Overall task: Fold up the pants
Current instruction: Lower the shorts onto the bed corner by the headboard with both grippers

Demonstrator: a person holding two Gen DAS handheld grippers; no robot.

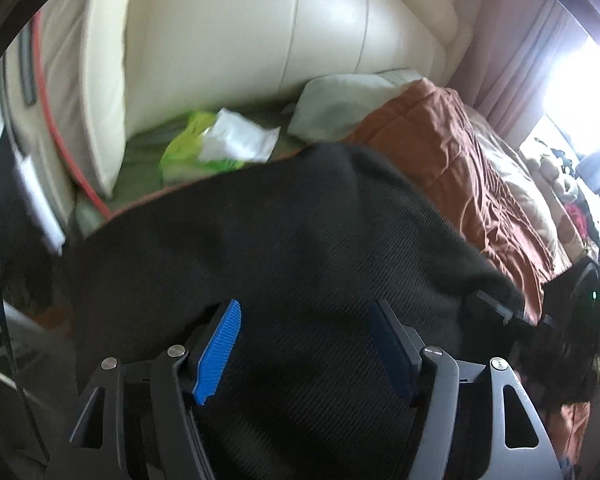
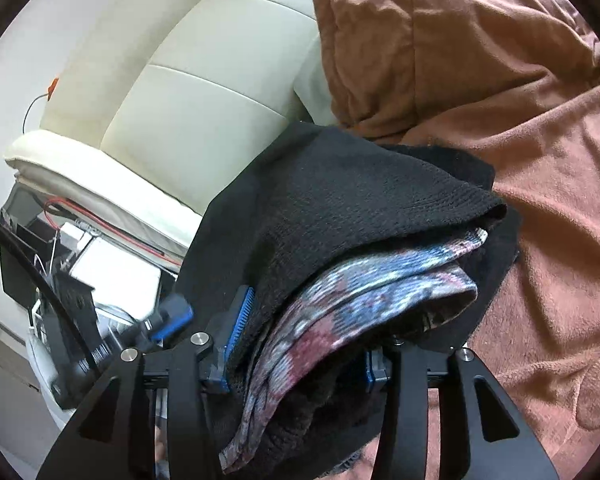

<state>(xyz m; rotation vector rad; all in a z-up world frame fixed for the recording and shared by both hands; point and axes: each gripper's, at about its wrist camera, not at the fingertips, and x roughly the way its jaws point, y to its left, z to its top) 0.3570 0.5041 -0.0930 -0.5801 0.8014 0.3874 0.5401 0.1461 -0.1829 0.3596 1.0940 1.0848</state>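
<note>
Pants (image 1: 300, 240): black knit cloth is spread over the near side of the bed, reaching its near edge, and fills the lower half of the left wrist view; in the right wrist view it is seen bunched in folds (image 2: 340, 200).
Lining: a blue, grey and pink patterned layer (image 2: 360, 292) is shown between the black folds.
Left gripper (image 1: 306, 344): the jaws are held wide apart above the black cloth; nothing is clamped, and the blue pads (image 1: 220, 352) are clear of the fabric.
Right gripper (image 2: 300, 344): the jaws are partly open, with the folded bundle lying between them; the left blue pad (image 2: 240, 320) is seen against the cloth, the other is mostly hidden, so whether the cloth is pinched cannot be told.
Bed cover (image 1: 460, 152): a rust-brown quilt is seen under and beyond the pants.
Headboard (image 1: 260, 32): cream padded panels are seen at the far end.
Pillow (image 1: 340, 100): pale, set against the headboard.
Packet (image 1: 220, 144): green and white, lying beside the pillow.
</note>
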